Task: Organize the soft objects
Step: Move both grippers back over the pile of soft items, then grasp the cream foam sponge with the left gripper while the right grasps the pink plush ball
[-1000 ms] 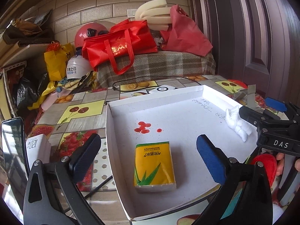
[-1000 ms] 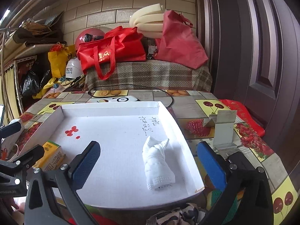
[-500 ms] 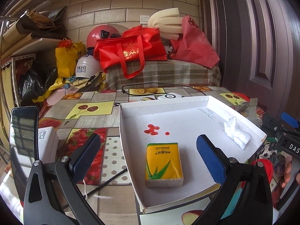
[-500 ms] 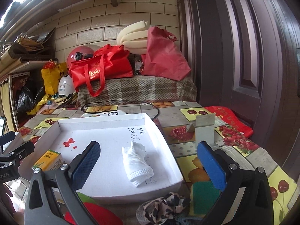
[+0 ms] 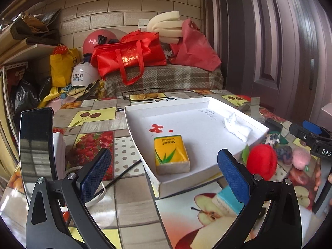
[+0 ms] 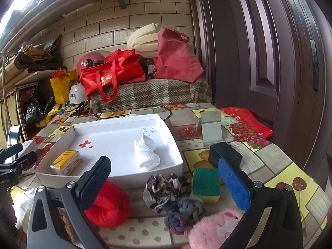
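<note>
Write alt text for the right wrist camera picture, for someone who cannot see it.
An open right gripper hangs over soft things on a fruit-print table: a red plush ball, a patterned cloth, a green-and-yellow sponge and a pink plush toy. Behind them, a white tray holds a rolled white cloth and a yellow tissue pack.

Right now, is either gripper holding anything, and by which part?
Nothing is held. The left gripper and right gripper are both open and empty.
</note>
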Tool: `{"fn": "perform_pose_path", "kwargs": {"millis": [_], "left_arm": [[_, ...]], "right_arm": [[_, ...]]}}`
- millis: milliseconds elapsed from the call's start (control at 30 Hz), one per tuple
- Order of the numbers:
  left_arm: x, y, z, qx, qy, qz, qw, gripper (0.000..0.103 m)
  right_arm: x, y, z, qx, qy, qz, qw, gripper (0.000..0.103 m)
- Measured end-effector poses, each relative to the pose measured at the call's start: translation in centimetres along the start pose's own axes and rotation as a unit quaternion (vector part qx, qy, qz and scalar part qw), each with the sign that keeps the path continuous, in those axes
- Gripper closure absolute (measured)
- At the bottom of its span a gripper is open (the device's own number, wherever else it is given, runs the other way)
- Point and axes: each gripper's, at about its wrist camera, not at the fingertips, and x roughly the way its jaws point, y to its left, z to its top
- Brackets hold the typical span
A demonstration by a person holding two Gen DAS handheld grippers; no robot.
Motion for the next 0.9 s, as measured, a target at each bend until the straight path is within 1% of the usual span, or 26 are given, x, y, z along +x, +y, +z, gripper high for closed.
{"fn": "perform_pose_path", "kwargs": {"millis": [100,200,267,400,500,567,633,700,733,767,833,900], "left_arm": [[-1.3,-0.4,-0.7,0.019,0.012,-0.02,0.9995,0.0],[-1.8,-1.1,-1.5,0.041,0.047,-0.057,0.9964,0.0],[-1.9,-1.6,-2.0,0.055,0.074,-0.081,0.9925,0.0],[-1.8,-2.8,-3.3,0.078,0.13,-0.116,0.9816,0.0],[-1.5,-3.7,-4.4,0.093,0.17,-0.127,0.9728,0.0],[-1.6,-4.3,-4.8,0.105,0.177,-0.127,0.9703,0.0],[-1.2,-4.8,-5.1,0.116,0.189,-0.125,0.967,0.0],[-0.4,-5.2,-5.5,0.125,0.212,-0.125,0.9611,0.001],[0.0,-5.4,-5.7,0.128,0.225,-0.127,0.9576,0.005],[0.3,-5.5,-5.9,0.13,0.236,-0.13,0.9542,0.006],[0.6,-5.3,-5.9,0.119,0.241,-0.14,0.9529,0.006],[0.6,-5.0,-5.8,0.11,0.243,-0.14,0.9535,0.006]], "right_arm": [[-1.8,-0.6,-0.8,-0.019,0.007,0.011,1.0,0.0],[-3.4,-1.7,-1.3,-0.025,0.017,0.018,0.999,0.0],[-4.2,-2.8,-1.7,-0.02,0.028,0.01,0.999,0.0],[-4.2,-5.6,-2.2,0.007,0.084,-0.008,0.996,0.0],[-4.0,-7.0,-2.5,0.027,0.114,-0.003,0.993,0.0],[-3.7,-7.1,-2.7,0.027,0.126,0.004,0.992,0.0],[-2.9,-6.2,-2.9,0.006,0.147,0.011,0.989,0.0],[-1.8,-4.9,-3.2,-0.024,0.17,0.022,0.985,0.0],[-1.2,-4.3,-3.3,-0.036,0.175,0.021,0.984,0.0],[-0.7,-3.8,-3.3,-0.045,0.176,0.018,0.983,0.0],[0.2,-3.4,-3.2,-0.053,0.178,0.01,0.983,0.0],[1.3,-3.5,-3.2,-0.049,0.19,0.005,0.981,0.0]]}}
